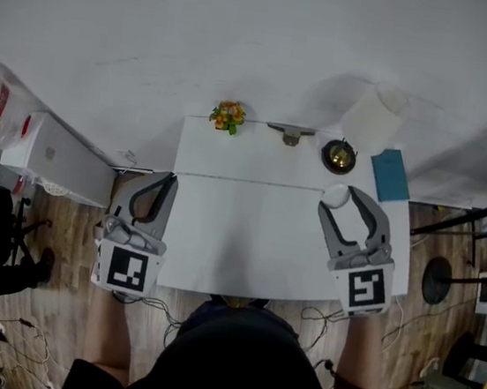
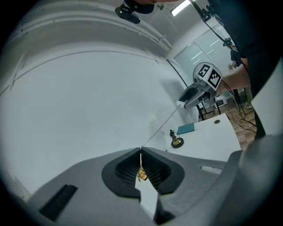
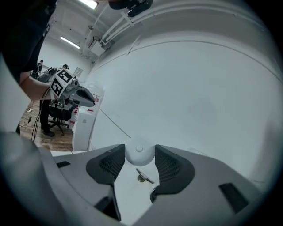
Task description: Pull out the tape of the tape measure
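A small round white tape measure (image 1: 336,195) sits between the jaws of my right gripper (image 1: 341,199), above the right side of the white table (image 1: 245,252). In the right gripper view the tape measure (image 3: 139,150) fills the gap and both pads press on it. A thin tape (image 1: 245,181) runs in a straight line leftward from it to my left gripper (image 1: 171,176) at the table's left edge. Seen from the left gripper (image 2: 141,152), the jaws are closed on the tape's end, and the tape (image 2: 161,126) stretches away towards the right gripper (image 2: 183,102).
Along the table's back edge stand an orange flower ornament (image 1: 228,115), a grey bracket-like piece (image 1: 291,133), a dark round ornament (image 1: 338,155) and a blue card (image 1: 390,175). A white box (image 1: 53,155) is on the floor at left, and stands (image 1: 446,278) and cables are at right.
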The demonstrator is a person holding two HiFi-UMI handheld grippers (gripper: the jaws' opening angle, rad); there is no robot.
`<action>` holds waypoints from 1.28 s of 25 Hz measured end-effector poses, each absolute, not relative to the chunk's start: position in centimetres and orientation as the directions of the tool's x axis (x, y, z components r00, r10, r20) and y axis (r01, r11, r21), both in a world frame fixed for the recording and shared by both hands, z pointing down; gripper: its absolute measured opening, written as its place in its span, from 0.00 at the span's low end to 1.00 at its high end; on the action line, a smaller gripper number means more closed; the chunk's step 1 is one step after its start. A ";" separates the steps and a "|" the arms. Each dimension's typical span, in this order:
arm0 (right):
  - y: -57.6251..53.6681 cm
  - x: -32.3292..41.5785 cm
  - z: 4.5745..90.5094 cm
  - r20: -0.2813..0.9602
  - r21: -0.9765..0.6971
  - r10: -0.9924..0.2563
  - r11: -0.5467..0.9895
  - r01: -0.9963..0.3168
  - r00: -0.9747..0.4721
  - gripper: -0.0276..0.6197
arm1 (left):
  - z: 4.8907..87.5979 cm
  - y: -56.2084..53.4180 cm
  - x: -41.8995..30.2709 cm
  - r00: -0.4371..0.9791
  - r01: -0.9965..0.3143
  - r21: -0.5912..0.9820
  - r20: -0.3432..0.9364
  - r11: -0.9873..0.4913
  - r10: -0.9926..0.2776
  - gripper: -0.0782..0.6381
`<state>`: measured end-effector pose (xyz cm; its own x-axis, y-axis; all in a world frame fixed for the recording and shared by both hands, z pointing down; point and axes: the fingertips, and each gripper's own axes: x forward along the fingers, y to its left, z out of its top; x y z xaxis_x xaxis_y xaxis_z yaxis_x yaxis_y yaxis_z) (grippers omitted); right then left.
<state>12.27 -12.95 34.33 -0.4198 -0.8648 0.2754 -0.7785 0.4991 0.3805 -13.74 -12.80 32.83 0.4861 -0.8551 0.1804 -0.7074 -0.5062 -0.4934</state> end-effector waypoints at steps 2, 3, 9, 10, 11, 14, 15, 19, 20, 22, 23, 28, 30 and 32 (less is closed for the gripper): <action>-13.0 12.9 34.2 0.274 0.374 -0.870 0.489 -0.788 -0.409 0.38 | 33.1 -12.7 -14.6 0.466 -0.723 -0.478 0.196 -0.499 -0.863 0.12; -13.0 13.2 34.2 0.275 0.372 -0.872 0.485 -0.792 -0.405 0.38 | 33.2 -12.7 -15.0 0.457 -0.728 -0.475 0.202 -0.495 -0.866 0.12; -12.8 13.9 34.4 0.282 0.377 -0.872 0.485 -0.789 -0.401 0.38 | 33.9 -12.6 -16.6 0.422 -0.744 -0.464 0.233 -0.482 -0.876 0.12; -12.8 13.9 34.4 0.283 0.382 -0.871 0.487 -0.785 -0.402 0.38 | 34.0 -12.6 -16.7 0.421 -0.743 -0.465 0.234 -0.481 -0.876 0.12; -12.7 13.8 34.5 0.283 0.386 -0.870 0.488 -0.783 -0.403 0.38 | 34.1 -12.6 -16.8 0.418 -0.742 -0.469 0.235 -0.479 -0.878 0.12; -12.7 14.1 34.7 0.285 0.382 -0.877 0.475 -0.793 -0.388 0.38 | 34.3 -12.7 -17.7 0.392 -0.748 -0.479 0.240 -0.459 -0.888 0.12; -12.8 14.5 34.7 0.285 0.375 -0.880 0.467 -0.801 -0.380 0.38 | 34.3 -12.7 -18.1 0.380 -0.757 -0.474 0.243 -0.451 -0.893 0.12; -12.8 15.8 34.7 0.288 0.362 -0.888 0.448 -0.817 -0.359 0.38 | 34.5 -12.8 -19.6 0.351 -0.781 -0.453 0.253 -0.431 -0.902 0.12; -12.8 16.1 34.8 0.290 0.365 -0.889 0.444 -0.818 -0.353 0.38 | 34.7 -12.8 -19.9 0.346 -0.782 -0.453 0.255 -0.428 -0.903 0.12; -12.9 16.4 35.0 0.292 0.369 -0.891 0.441 -0.818 -0.348 0.38 | 35.0 -12.8 -20.2 0.342 -0.784 -0.450 0.262 -0.428 -0.902 0.12; -12.9 16.4 35.0 0.294 0.371 -0.890 0.442 -0.817 -0.348 0.38 | 35.1 -12.8 -20.2 0.342 -0.784 -0.448 0.264 -0.429 -0.902 0.12; -12.8 16.2 35.5 0.313 0.370 -0.883 0.453 -0.811 -0.350 0.38 | 35.6 -12.8 -19.7 0.354 -0.781 -0.439 0.275 -0.444 -0.894 0.12; -12.8 16.0 35.7 0.317 0.371 -0.880 0.459 -0.807 -0.354 0.38 | 35.7 -12.8 -19.4 0.359 -0.778 -0.437 0.280 -0.451 -0.890 0.12; -12.7 16.0 35.8 0.319 0.373 -0.878 0.462 -0.805 -0.356 0.38 | 36.0 -12.7 -19.2 0.363 -0.777 -0.434 0.283 -0.456 -0.888 0.12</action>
